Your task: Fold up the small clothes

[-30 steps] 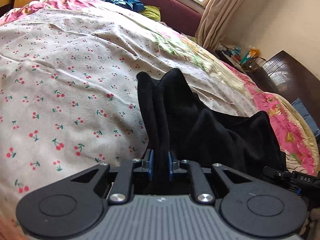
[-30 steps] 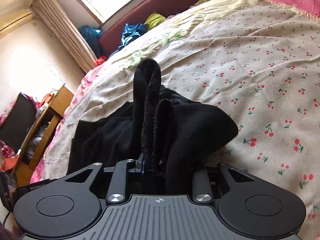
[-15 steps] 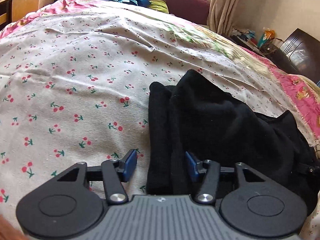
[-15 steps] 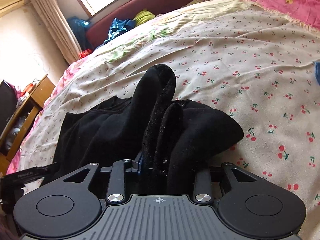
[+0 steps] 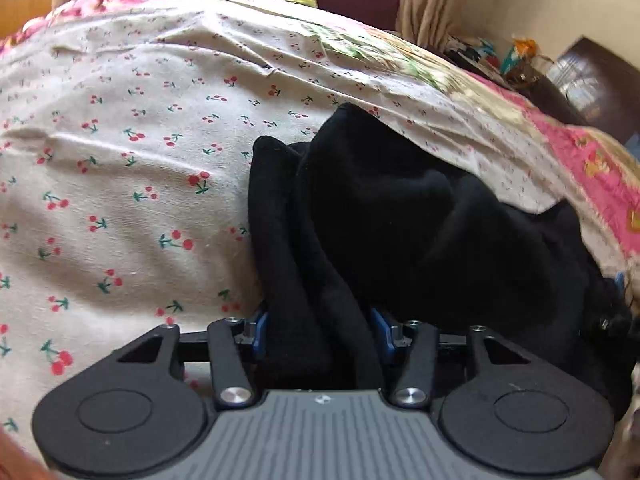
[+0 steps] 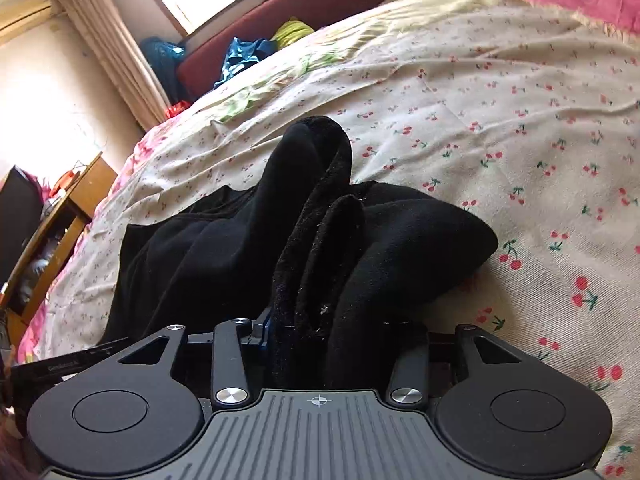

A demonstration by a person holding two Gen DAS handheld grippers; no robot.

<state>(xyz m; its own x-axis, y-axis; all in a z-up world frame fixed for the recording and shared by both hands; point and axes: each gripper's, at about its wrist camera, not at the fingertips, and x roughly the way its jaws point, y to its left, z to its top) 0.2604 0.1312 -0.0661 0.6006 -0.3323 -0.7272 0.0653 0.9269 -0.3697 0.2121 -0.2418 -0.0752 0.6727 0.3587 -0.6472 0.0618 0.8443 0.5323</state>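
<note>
While left tool [image 5: 320,332] closes round black garment [image 5: 400,216], right tool [image 6: 332,332] grips it; desk [image 6: 60,216] only right.

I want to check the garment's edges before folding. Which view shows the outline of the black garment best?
The right wrist view: the black garment spreads flat on the cherry-print sheet, its far edge and corner visible. The left wrist view shows only a bunched mound, partly tucked under a fold of sheet.

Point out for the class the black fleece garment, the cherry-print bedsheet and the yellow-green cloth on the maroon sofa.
Black fleece garment [image 5: 400,208]: left wrist view, its bunched middle.
Cherry-print bedsheet [image 5: 120,184]: left wrist view, bare stretch left of the garment.
Yellow-green cloth [image 6: 292,30]: right wrist view, its crumpled top.
</note>
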